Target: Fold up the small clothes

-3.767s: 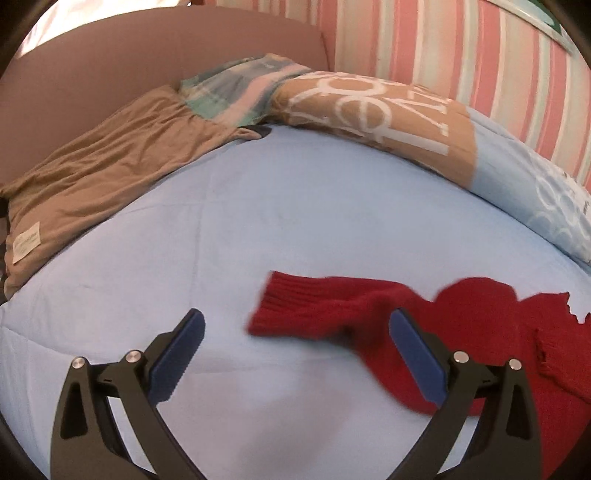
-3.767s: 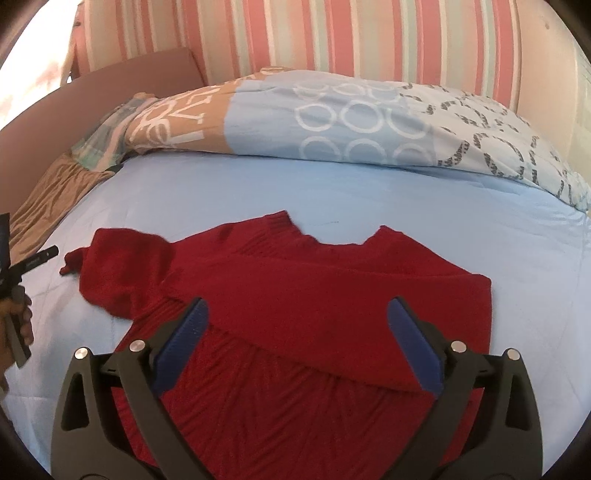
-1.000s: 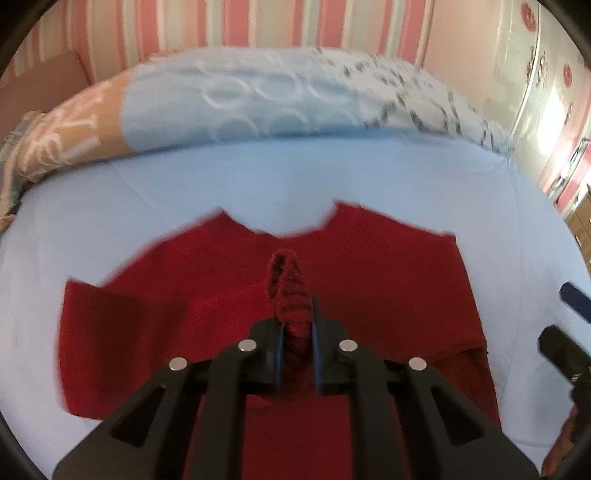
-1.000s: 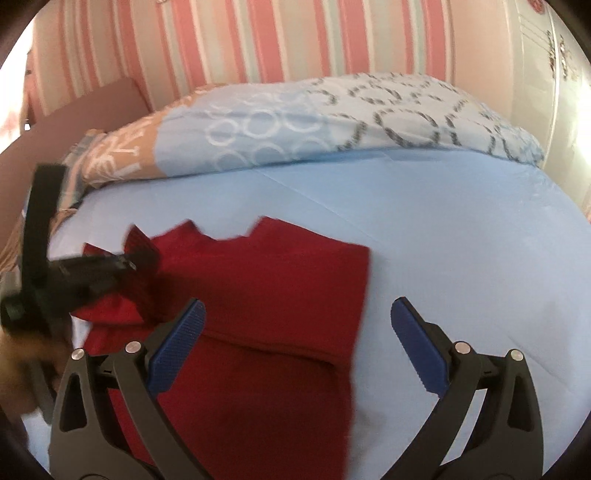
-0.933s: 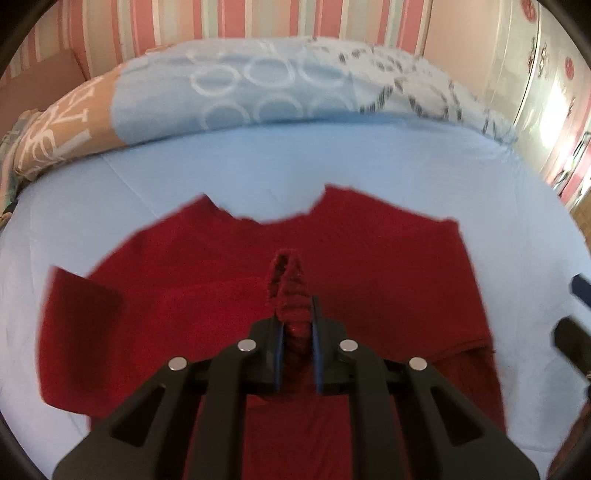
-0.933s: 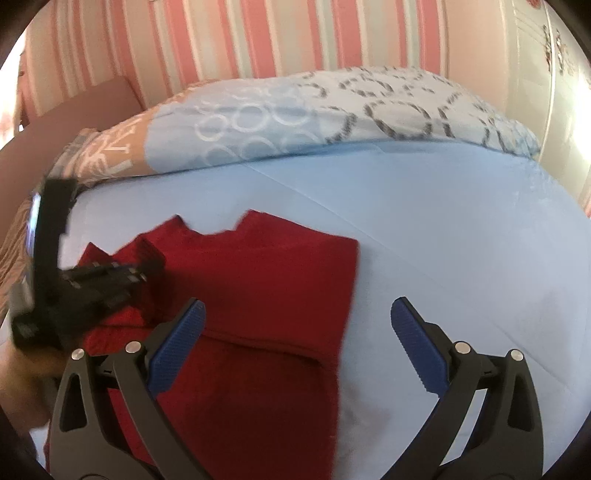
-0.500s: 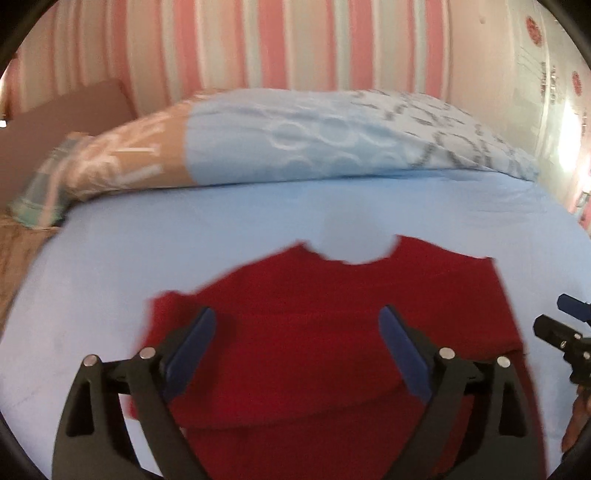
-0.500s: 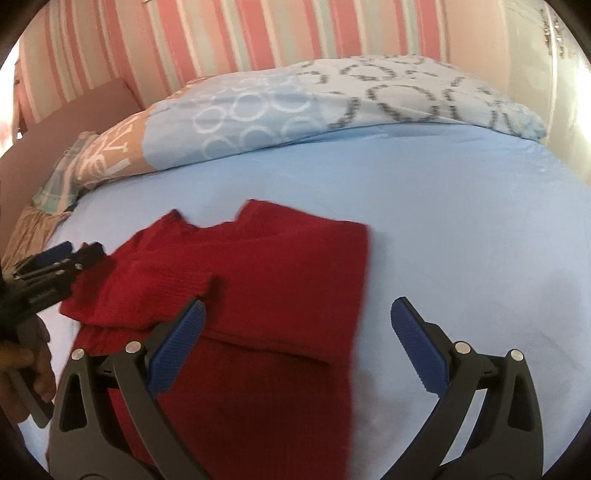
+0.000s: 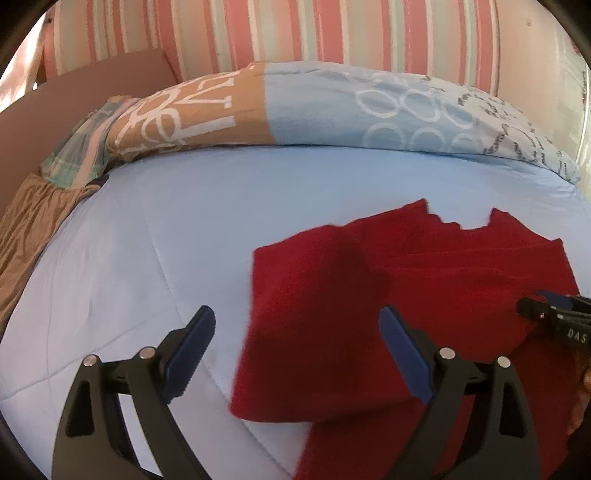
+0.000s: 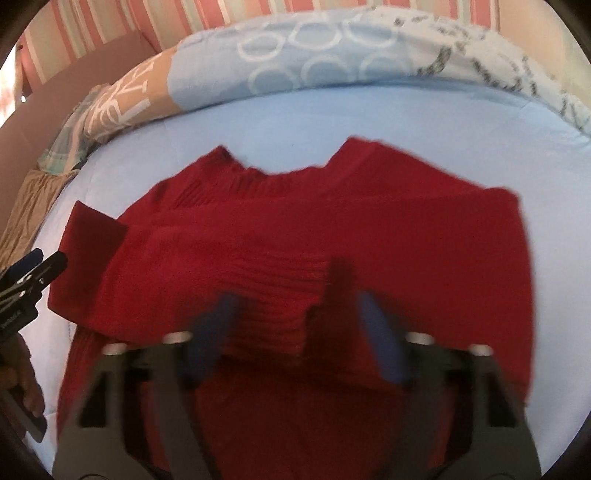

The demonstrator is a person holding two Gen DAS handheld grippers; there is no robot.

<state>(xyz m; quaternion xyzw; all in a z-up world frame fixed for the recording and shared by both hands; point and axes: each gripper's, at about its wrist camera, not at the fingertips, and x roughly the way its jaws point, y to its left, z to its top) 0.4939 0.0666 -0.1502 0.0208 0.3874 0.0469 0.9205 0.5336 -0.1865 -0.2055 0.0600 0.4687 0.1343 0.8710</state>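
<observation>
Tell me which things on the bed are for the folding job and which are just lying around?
For the job:
- red sweater
- left gripper, open
- right gripper, closing, with the sweater's folded sleeve between its jaws

Just lying about:
- patterned duvet
- brown cloth
- plaid cloth

Bedroom: bed (image 9: pixel 229 221); pillow (image 9: pixel 332 110); striped wallpaper (image 9: pixel 295 33)

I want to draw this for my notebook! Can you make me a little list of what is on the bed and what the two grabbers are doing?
garment: red knitted sweater, sleeves folded across its body
surface: light blue quilted bed cover
behind: patterned blue and tan duvet
left gripper: open, empty, over the sweater's edge
right gripper: blurred, jaws closing around a sleeve cuff
</observation>
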